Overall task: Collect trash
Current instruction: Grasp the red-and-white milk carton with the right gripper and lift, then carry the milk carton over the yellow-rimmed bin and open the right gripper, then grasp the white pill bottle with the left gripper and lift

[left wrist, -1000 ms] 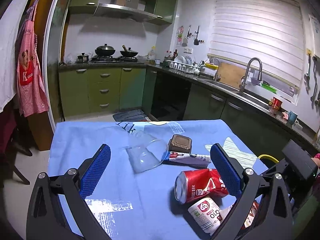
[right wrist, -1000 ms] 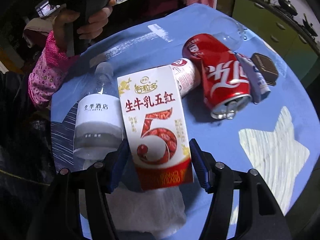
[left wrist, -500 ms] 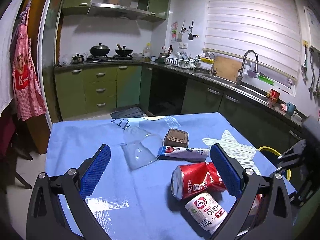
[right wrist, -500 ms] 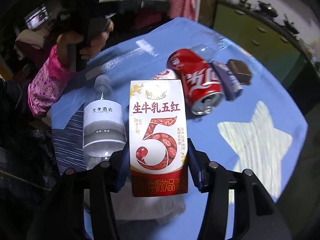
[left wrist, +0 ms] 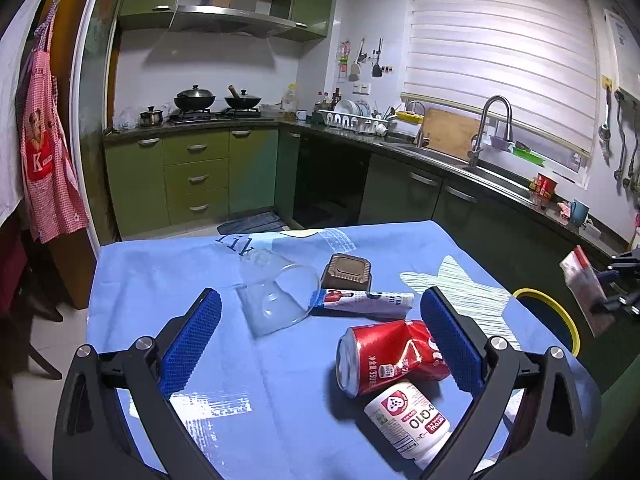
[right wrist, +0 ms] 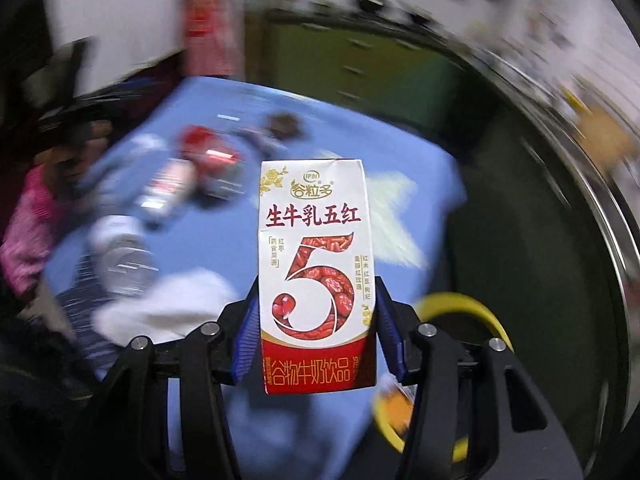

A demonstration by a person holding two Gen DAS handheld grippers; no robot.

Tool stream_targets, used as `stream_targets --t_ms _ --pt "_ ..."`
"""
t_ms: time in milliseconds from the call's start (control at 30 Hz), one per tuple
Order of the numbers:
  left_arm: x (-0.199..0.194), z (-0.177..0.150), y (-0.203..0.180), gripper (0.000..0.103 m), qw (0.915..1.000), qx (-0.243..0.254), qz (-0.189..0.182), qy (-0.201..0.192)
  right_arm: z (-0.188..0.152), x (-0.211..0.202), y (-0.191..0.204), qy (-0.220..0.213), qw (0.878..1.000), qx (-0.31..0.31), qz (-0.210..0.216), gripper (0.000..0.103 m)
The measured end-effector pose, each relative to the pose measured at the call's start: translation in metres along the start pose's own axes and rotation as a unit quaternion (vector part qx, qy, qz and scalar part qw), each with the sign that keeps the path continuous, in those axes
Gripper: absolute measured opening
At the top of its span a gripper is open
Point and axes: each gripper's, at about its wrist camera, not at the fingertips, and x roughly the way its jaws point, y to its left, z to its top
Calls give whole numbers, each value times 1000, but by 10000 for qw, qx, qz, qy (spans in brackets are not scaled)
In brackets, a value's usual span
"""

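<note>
My right gripper [right wrist: 316,320] is shut on a white and red milk carton [right wrist: 314,264], held upright above the table's right edge; the same carton [left wrist: 584,280] shows at the far right of the left wrist view. A yellow-rimmed bin [right wrist: 460,308] lies just below and right of it, also seen as the bin [left wrist: 556,312]. My left gripper [left wrist: 320,340] stands open over the blue tablecloth [left wrist: 160,280], nothing between its fingers. On the cloth lie a crushed red can [left wrist: 384,354], a white bottle [left wrist: 408,420], a clear plastic cup [left wrist: 280,300], a wrapper [left wrist: 368,302] and a brown tray [left wrist: 348,272].
A water bottle [right wrist: 124,256] and a white tissue [right wrist: 160,304] lie blurred on the cloth's near left side. A person's hand in a pink sleeve [right wrist: 28,232] holds the left gripper. Green kitchen cabinets [left wrist: 192,176] and a counter with a sink [left wrist: 480,168] run behind the table.
My right gripper has lifted the milk carton off the table and swung it right toward the yellow-rimmed bin, rolling as it went. The left gripper has stayed in place.
</note>
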Motion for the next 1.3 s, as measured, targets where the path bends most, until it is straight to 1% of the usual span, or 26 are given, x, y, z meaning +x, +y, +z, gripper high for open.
stream_targets --t_ms 67,100,133,200,267,333,433,533,567,667,800,867,933,1000,1033,1100,1167,1200,1267,1300 --pt "0 -1 -3 98 10000 39 -19 18 -12 11 -33 231 9980 493 -329 49" --pt "1 -1 -4 98 10000 52 -24 26 -22 23 -56 429 9938 843 -588 49" --pt "1 -1 -6 98 10000 77 -26 32 -29 33 -71 579 9900 1051 -739 49" --pt "1 -2 -8 98 9999 120 -23 38 -46 56 -99 919 9803 1469 -944 49" --pt "2 -2 -8 98 9999 122 -34 46 -62 82 -125 1252 9677 1882 -1115 49" --pt "3 -2 -7 98 9999 105 -53 67 -76 100 -141 1456 9576 2168 -1214 49" --pt "6 -2 -7 98 9998 121 -56 113 -92 121 -159 1635 9462 2494 -1254 50" --pt "9 -3 -10 98 9997 167 -97 173 -100 127 -170 1605 9368 2756 -1441 58" --pt "9 -4 -12 98 9996 197 -109 184 -100 124 -172 1548 9347 2822 -1507 58" --pt "11 -5 -18 98 9991 313 -163 232 -97 109 -165 1301 9355 2941 -1464 58" --pt "12 -7 -30 98 9979 521 -269 280 -93 86 -139 1004 9437 2830 -1390 59" --pt "10 -8 -36 98 9966 630 -424 306 -94 78 -129 902 9478 2780 -1274 60" --pt "10 -8 -42 98 9939 731 -690 453 -88 81 -124 870 9507 2717 -1219 60" --pt "9 -9 -50 98 9895 964 -900 597 -87 78 -115 868 9535 2634 -1181 61" --pt "8 -10 -57 98 9855 1184 -1000 691 -86 76 -111 857 9545 2607 -1170 61" --pt "7 -14 -69 98 9746 1647 -1205 919 -88 70 -110 834 9554 2592 -1146 63" --pt "6 -18 -78 98 9638 1995 -1382 1104 -90 67 -108 811 9560 2580 -1133 63" --pt "7 -21 -84 98 9543 2232 -1525 1273 -90 68 -107 810 9562 2576 -1131 63" --pt "9 -27 -89 98 9391 2495 -1795 1536 -90 70 -107 817 9573 2557 -1073 63" --pt "11 -30 -92 98 9288 2611 -1992 1718 -89 71 -104 819 9577 2545 -1067 63"
